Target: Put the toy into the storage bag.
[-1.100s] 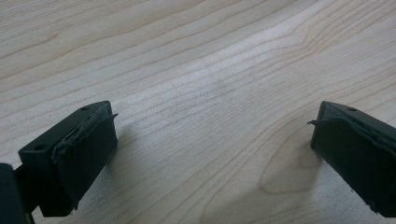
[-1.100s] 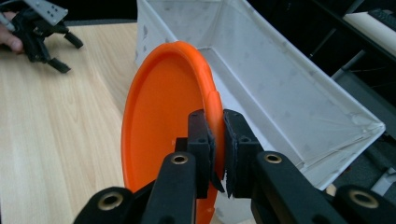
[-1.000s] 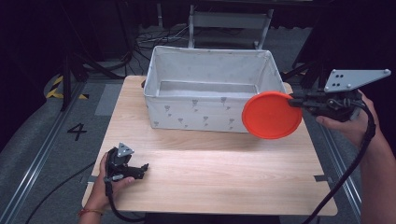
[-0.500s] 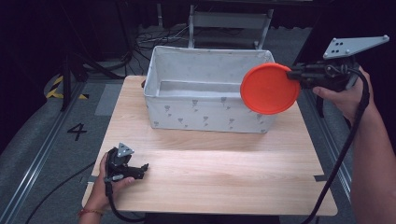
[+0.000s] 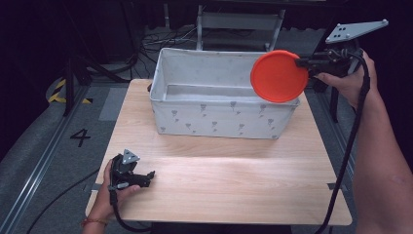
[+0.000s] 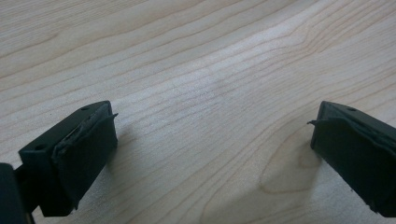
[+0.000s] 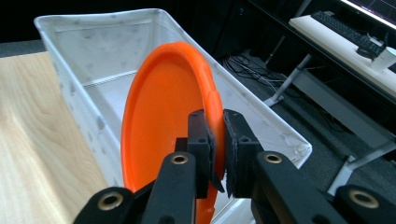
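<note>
Where the high view looks down on the wooden table [image 5: 234, 180], the right gripper [image 5: 306, 63] holds an orange plate [image 5: 278, 76] on edge above the white bin's [image 5: 219, 114] right end, while the left gripper [image 5: 146, 176] rests near the table's front left corner. In the left gripper view, its jaws stand wide apart just over bare wood, perhaps touching it. In the right gripper view, the jaws are clamped on the plate's rim [image 7: 212, 105] over the bin [image 7: 88, 42].

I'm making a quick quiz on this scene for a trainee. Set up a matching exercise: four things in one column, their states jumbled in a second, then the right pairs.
Things
1. orange plate
2. white bin
3. left gripper
4. right gripper

States
A. open, low over the bare wood
B. standing on the table
C. held on edge over the bin's right end
D. shut on a rim

Pairs: 1-C, 2-B, 3-A, 4-D
</note>
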`<state>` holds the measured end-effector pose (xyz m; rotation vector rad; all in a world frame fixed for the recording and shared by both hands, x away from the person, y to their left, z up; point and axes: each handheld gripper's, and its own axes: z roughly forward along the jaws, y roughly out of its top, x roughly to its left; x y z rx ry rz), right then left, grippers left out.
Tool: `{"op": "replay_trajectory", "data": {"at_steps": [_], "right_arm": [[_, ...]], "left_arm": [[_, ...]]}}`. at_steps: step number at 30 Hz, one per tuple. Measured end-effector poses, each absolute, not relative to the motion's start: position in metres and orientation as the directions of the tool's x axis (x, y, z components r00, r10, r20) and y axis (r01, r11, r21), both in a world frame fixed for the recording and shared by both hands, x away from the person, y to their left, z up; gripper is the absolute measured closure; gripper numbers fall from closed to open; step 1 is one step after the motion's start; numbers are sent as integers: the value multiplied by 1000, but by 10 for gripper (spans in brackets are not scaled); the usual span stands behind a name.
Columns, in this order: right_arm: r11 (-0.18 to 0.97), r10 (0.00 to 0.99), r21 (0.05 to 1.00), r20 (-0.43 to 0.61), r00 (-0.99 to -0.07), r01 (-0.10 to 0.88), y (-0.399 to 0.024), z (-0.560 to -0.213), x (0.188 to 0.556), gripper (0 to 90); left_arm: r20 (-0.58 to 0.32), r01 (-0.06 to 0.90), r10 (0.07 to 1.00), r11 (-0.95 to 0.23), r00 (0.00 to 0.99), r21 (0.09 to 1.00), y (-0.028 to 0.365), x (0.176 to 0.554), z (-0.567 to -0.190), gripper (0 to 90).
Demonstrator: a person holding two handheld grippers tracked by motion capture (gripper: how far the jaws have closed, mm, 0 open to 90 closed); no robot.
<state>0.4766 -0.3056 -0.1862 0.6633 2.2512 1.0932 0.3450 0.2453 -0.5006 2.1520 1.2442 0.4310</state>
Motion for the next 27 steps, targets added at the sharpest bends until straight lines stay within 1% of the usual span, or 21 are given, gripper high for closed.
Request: {"op": "replay_trajectory", "data": {"at_steps": [6, 10, 17, 22, 27], "right_arm": [[542, 661, 812, -252, -707, 217, -312, -196, 496, 826], [536, 663, 813, -237, -710, 229, -314, -204, 507, 826], [584, 622, 779, -251, -742, 226, -304, -225, 521, 825], [606, 610, 758, -246, -753, 243, -296, -239, 530, 825], [641, 573, 730, -248, -781, 238, -288, -249, 533, 825]], "left_arm": [[-22, 664, 862, -373, 506, 648, 245, 345, -501, 7], [-22, 664, 862, -373, 506, 648, 245, 345, -501, 7], [-21, 664, 862, -374, 506, 647, 245, 345, -500, 8], [-22, 665, 862, -374, 506, 647, 245, 345, -500, 8], [-21, 664, 862, -374, 506, 647, 245, 345, -500, 8]]}}
